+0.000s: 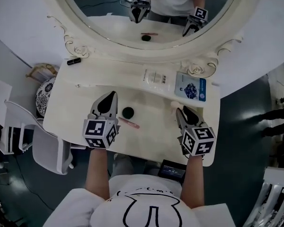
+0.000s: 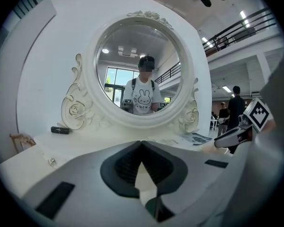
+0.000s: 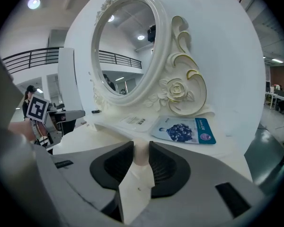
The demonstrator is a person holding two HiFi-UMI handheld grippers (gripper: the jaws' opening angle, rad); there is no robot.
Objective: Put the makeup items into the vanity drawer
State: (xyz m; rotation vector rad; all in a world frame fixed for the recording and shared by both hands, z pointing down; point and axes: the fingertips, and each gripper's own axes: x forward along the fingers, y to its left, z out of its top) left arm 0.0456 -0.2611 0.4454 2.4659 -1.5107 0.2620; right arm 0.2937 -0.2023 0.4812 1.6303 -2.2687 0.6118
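A small cream makeup item stands on the white vanity top right at the tips of my right gripper. The jaws sit close on either side without visibly squeezing it. A black round compact and a pink lip pencil lie between the two grippers. My left gripper hovers left of the compact, tips together, holding nothing. A black lipstick lies on the back ledge at the left.
A white sachet and a blue face-mask packet lie at the back right below the oval mirror. A white chair stands left of the vanity. No open drawer shows.
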